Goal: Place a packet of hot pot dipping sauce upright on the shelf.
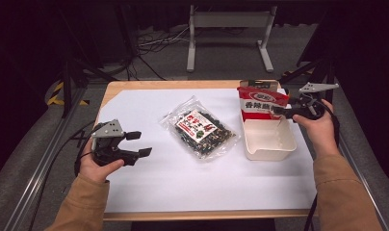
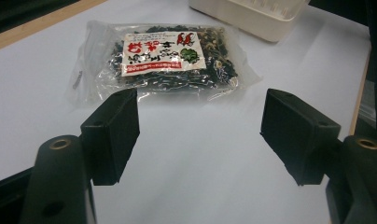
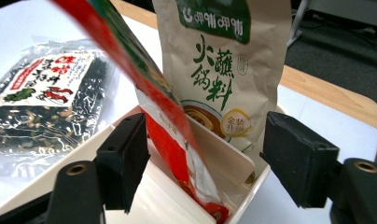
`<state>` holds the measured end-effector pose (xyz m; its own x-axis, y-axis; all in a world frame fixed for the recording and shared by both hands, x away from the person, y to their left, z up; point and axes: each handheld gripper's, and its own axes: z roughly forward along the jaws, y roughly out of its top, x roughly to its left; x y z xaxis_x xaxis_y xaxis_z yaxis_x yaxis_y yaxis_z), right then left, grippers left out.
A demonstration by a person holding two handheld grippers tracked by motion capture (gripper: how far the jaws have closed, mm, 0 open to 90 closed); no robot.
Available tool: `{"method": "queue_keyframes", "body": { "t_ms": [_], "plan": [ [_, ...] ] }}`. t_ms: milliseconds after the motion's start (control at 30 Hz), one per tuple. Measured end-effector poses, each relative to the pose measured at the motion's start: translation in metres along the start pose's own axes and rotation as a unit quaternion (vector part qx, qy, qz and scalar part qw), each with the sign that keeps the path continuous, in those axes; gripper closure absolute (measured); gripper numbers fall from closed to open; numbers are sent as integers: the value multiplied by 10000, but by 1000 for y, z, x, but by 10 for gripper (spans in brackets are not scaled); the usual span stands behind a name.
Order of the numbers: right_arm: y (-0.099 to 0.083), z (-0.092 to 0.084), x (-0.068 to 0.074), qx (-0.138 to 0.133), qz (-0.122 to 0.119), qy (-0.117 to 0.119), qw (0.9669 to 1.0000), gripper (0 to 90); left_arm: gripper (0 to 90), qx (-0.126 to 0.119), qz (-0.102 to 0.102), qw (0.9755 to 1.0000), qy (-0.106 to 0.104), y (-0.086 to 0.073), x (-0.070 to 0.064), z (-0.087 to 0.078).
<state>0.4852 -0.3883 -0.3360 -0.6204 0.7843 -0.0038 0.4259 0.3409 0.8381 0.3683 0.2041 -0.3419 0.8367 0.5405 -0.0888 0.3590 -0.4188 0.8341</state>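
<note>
My right gripper (image 1: 282,111) sits at the right of the high view, jaws spread wide with the red snack packet (image 1: 261,103) standing between them, unpressed, in the white bin (image 1: 269,139). A tan sauce pouch (image 3: 224,70) stands behind it in the same bin. My left gripper (image 1: 138,143), lower left, gapes empty, facing the clear seaweed bag (image 1: 200,127) lying at centre.

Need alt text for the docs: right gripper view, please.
The right gripper's open black jaws flank a red packet standing tilted in a white bin, with a tan pouch upright behind a divider. A clear bag of dark snacks lies on the white table at left.
</note>
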Motion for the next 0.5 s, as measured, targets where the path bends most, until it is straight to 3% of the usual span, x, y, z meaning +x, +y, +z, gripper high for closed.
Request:
{"method": "queue_keyframes", "body": {
  "t_ms": [200,500],
  "plan": [
    [3,-14,12,-113,-12,-50,9999,299,287,-1,5,10000,-38,3,2,4],
    [3,-44,41,18,19,-270,9996,279,286,13,95,9999,-140,10,5,13]
  ]
}}
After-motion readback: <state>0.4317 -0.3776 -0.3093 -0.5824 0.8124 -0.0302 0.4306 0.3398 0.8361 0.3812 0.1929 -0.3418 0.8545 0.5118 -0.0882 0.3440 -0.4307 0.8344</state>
